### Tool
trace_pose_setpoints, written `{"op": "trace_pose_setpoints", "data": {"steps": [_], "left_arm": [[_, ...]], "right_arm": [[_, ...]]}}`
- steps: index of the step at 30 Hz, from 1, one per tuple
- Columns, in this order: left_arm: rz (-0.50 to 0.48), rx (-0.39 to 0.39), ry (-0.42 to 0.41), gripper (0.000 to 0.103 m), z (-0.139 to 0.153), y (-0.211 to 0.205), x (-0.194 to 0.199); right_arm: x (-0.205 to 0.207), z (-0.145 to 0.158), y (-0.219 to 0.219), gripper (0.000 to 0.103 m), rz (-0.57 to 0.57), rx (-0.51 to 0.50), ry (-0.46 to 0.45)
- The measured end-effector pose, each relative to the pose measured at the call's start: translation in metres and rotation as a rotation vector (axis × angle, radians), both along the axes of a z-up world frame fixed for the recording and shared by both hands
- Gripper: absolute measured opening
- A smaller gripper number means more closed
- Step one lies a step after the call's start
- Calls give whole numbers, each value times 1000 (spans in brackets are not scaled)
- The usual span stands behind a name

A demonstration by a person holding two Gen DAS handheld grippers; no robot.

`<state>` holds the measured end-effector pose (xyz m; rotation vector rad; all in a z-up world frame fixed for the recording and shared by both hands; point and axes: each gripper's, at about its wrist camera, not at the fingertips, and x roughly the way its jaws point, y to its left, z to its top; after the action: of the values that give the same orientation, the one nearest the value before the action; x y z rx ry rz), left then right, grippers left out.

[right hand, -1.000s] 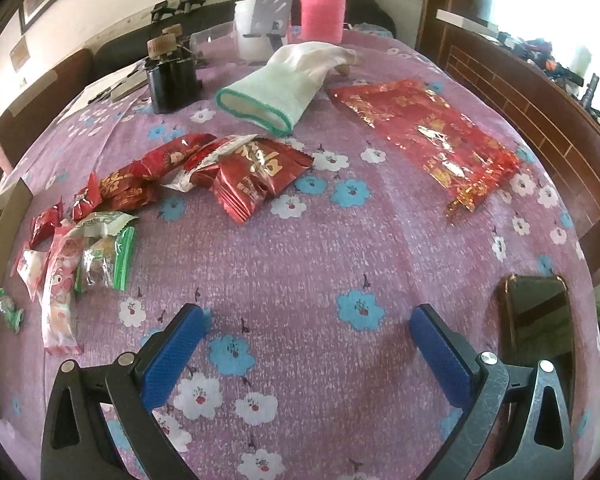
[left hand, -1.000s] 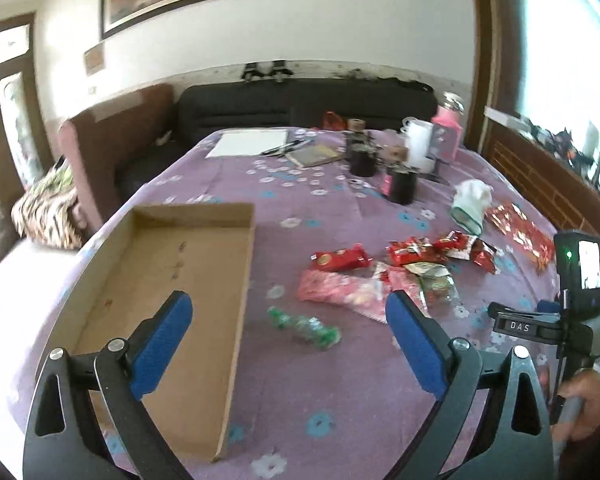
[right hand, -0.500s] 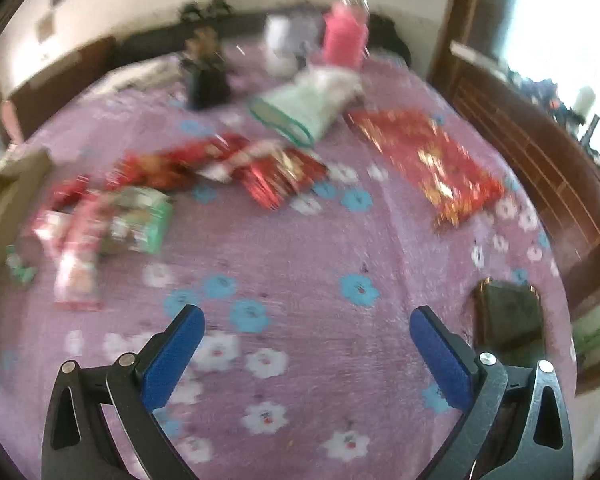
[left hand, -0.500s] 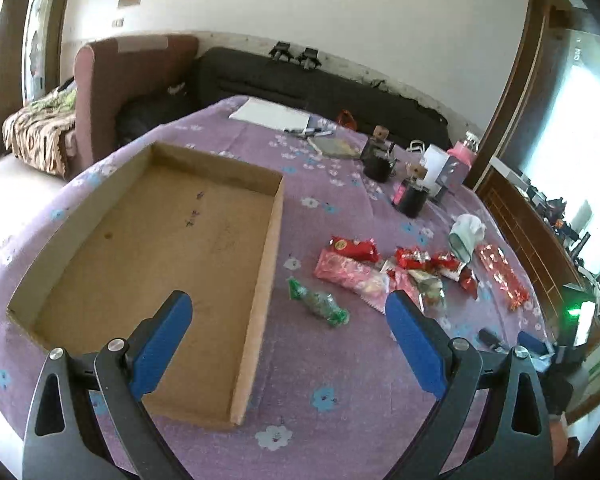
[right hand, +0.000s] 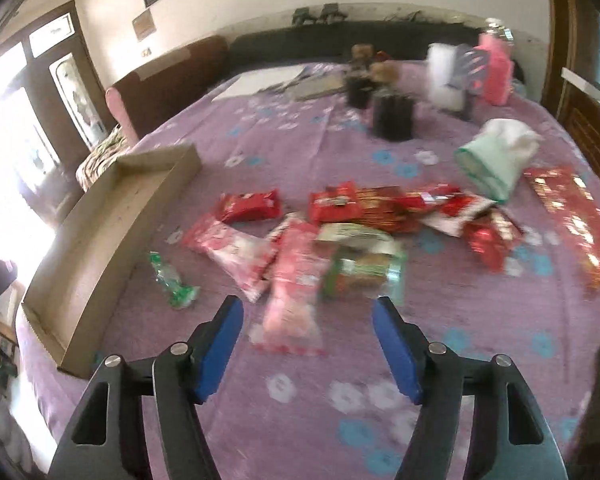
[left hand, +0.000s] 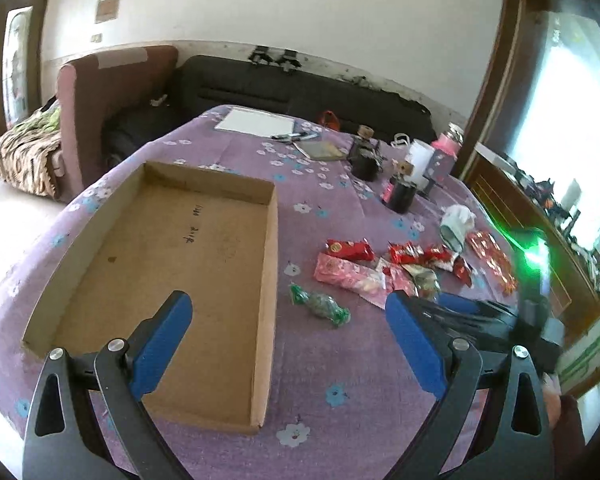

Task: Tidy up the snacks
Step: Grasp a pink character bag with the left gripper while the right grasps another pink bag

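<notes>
The snacks lie in a loose heap on my purple flowered tablecloth (right hand: 480, 320): a pink packet (right hand: 294, 300) nearest my right gripper (right hand: 306, 344), a green-trimmed packet (right hand: 362, 268) just to its right, a red packet (right hand: 250, 205) farther back, and a small green-wrapped candy (right hand: 172, 280) off to the left, near the cardboard tray (left hand: 266, 280). The tray sits left of the heap — its floor bare brown card with a scrawl of writing. My right gripper hovers over the near end of the pink packet, jaws partly spread and holding nothing. My left gripper (left hand: 288, 344) hangs above the tray's near right corner, jaws wide apart, also holding nothing. Beyond the heap lies a white and green glove (right hand: 496, 152), and farther back stand dark jars (left hand: 400, 196).
</notes>
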<state>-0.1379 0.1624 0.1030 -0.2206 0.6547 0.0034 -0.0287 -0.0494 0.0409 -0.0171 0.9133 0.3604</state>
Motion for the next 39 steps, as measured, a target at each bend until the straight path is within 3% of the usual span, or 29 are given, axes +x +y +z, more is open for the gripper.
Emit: {"op": "trace_pose_setpoints", "data": {"steps": [3, 4, 7, 12, 14, 15, 16, 20, 22, 25, 27, 30, 32, 36, 39], "left_arm": [[-38, -5, 14, 98, 2, -4, 7], [-54, -1, 23, 98, 3, -7, 13], [-109, 11, 62, 98, 4, -20, 30], [-180, -6, 184, 98, -11, -50, 88], [-172, 34, 213, 97, -19, -62, 109], [-171, 63, 234, 93, -24, -70, 122], [-175, 85, 259, 78, -30, -76, 133], [-189, 154, 401, 36, -62, -90, 172], [-196, 162, 422, 35, -71, -90, 179], [-225, 174, 452, 35, -73, -96, 176], [-309, 157, 506, 35, -76, -106, 164], [-416, 229, 526, 35, -75, -122, 138], [-462, 198, 509, 35, -67, -122, 125], [-374, 174, 449, 35, -47, -108, 101], [-356, 146, 429, 35, -49, -103, 90]], "right_arm": [[5, -12, 9, 52, -31, -8, 42], [7, -16, 3, 30, -36, 5, 61], [5, -15, -9, 27, -60, 71, 73], [-16, -9, -33, 27, -115, 40, 18], [-21, -10, -42, 27, -133, 33, -9], [-25, -12, -49, 27, -142, 31, -28], [-26, -13, -53, 27, -142, 42, -39], [-24, -15, -64, 27, -141, 83, -41], [-25, -15, -64, 27, -135, 78, -44], [-22, -16, -66, 27, -133, 100, -32], [-21, -17, -69, 27, -134, 125, -16], [-21, -18, -73, 27, -143, 147, -4], [-21, -17, -73, 27, -149, 153, -2], [-23, -16, -74, 27, -161, 149, -8], [-23, -16, -73, 28, -162, 146, -10]]}}
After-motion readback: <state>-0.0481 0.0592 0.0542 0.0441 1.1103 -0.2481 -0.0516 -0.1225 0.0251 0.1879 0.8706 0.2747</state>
